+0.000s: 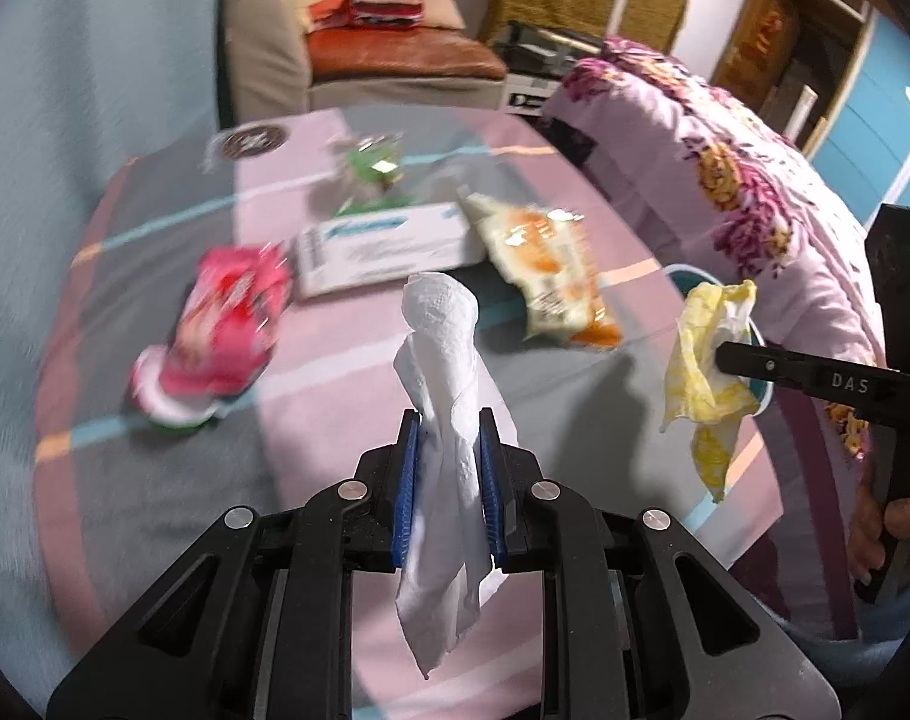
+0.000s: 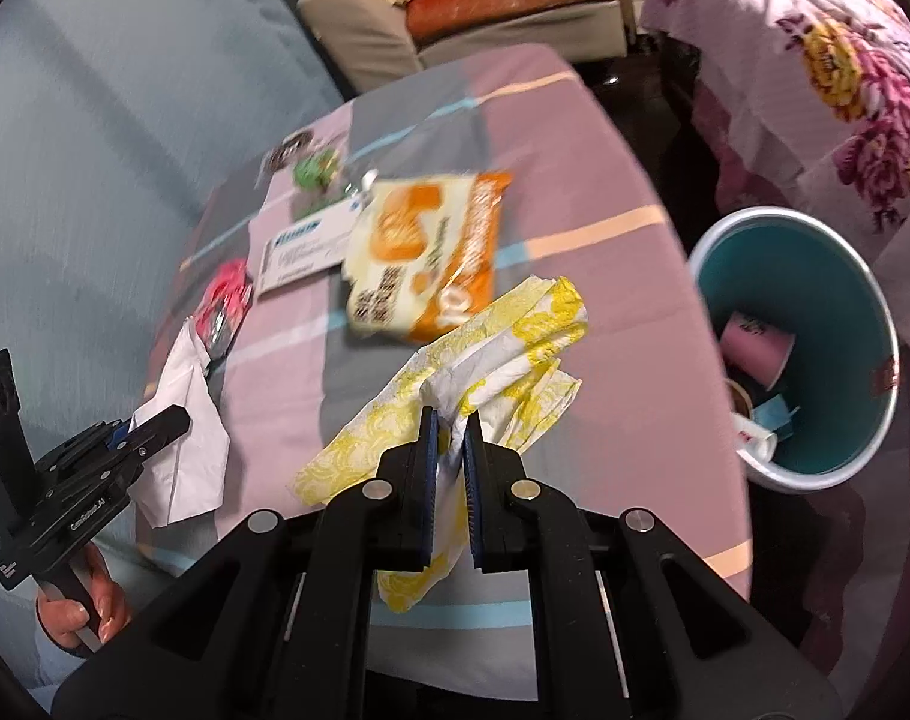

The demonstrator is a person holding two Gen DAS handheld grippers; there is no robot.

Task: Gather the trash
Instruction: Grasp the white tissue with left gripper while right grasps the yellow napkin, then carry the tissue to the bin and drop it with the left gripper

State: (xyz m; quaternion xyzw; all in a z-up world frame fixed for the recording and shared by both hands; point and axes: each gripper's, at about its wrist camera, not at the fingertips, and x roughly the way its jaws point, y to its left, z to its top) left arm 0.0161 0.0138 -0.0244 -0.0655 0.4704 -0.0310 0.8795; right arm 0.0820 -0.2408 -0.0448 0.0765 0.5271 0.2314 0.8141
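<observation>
My left gripper [image 1: 449,420] is shut on a white paper tissue [image 1: 446,348] and holds it above the table; it also shows in the right wrist view [image 2: 155,426] with the tissue [image 2: 182,420]. My right gripper [image 2: 449,420] is shut on a yellow-and-white napkin [image 2: 502,348], held above the table's right side, left of a teal bin [image 2: 838,276]. In the left wrist view the right gripper [image 1: 721,357] holds the napkin [image 1: 703,360] in front of the bin's rim [image 1: 688,271]. The bin holds a pink cup [image 2: 754,348] and other scraps.
On the striped tablecloth [image 1: 347,384] lie a pink wrapper [image 1: 227,324], a white box [image 1: 383,246], an orange snack bag [image 1: 544,264], a green wrapper [image 1: 374,165] and a dark round thing [image 1: 248,141]. A floral-covered chair [image 1: 724,168] stands right, an armchair [image 1: 365,60] behind.
</observation>
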